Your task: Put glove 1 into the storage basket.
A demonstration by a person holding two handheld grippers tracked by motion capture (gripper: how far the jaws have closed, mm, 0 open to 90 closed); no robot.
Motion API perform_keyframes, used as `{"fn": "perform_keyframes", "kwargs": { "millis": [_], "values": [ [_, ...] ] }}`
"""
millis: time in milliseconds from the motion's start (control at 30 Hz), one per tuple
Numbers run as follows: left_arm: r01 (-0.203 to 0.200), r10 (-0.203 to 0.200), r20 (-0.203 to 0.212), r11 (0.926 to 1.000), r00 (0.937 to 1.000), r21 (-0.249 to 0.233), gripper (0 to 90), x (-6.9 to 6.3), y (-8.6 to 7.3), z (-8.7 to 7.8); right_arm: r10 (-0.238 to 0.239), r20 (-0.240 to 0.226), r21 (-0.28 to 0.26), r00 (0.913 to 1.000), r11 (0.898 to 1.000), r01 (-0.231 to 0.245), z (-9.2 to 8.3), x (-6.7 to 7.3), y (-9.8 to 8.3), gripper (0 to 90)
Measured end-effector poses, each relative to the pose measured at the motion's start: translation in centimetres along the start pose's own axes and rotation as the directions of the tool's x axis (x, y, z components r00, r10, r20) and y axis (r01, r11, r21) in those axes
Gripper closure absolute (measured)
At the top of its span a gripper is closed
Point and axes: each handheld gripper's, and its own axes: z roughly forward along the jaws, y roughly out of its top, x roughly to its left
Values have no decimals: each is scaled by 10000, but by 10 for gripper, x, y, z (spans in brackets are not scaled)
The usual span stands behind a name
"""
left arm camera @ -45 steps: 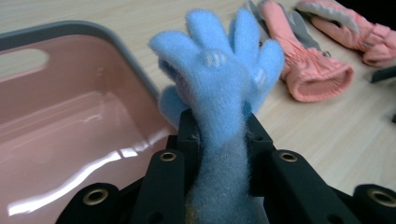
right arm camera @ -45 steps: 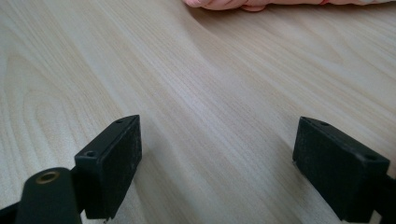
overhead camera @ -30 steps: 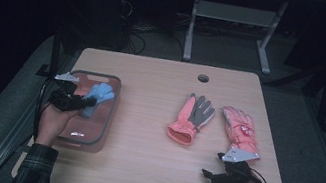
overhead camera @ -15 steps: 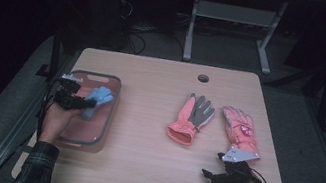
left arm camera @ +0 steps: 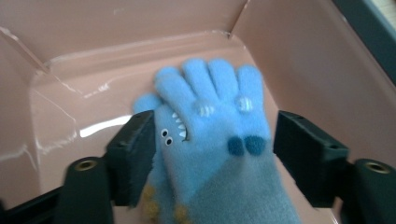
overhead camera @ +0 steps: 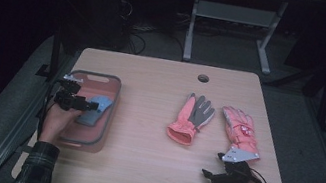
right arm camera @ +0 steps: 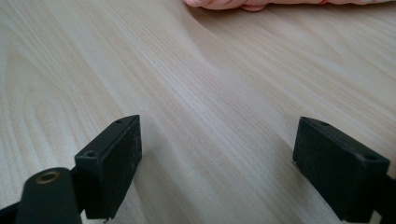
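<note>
A wooden surface (overhead camera: 143,134) seen from above. At the left, a blue glove (left arm camera: 215,140) lies flat inside a pinkish-brown tray (overhead camera: 102,81). The left gripper (overhead camera: 92,106) hovers low over it; its jaws have just been opening and now stand released, one on each side of the glove. At the near right, the right gripper (overhead camera: 206,173) rests on bare wood, jaws spread and empty. Two pink gloves, one (overhead camera: 191,119) beside the other (overhead camera: 240,130), lie farther back.
</note>
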Motion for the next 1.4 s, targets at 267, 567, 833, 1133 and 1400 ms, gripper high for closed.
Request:
{"fn": "perform_keyframes", "kwargs": {
  "millis": [267,567,833,1133,1400],
  "values": [
    [-446,465,269,9966,9986,-696,179,-16,8,-17,96,2,17,10000,10000,-96,0,1,0,144],
    [-1049,1188,1129,9870,9865,-1221,140,-49,20,-31,94,17,43,10000,9999,-94,0,0,0,136],
    [-1597,1864,2062,9772,9606,-1398,140,-92,26,-29,129,28,70,9999,9999,-129,0,1,0,129],
    [-2206,2548,2648,9634,9300,-1522,140,-138,23,-25,117,38,87,9999,9999,-118,1,0,1,124],
    [-3007,3306,3005,9430,8946,-1423,143,-177,11,-15,98,39,58,9999,9999,-99,1,0,1,137]
  ]
}}
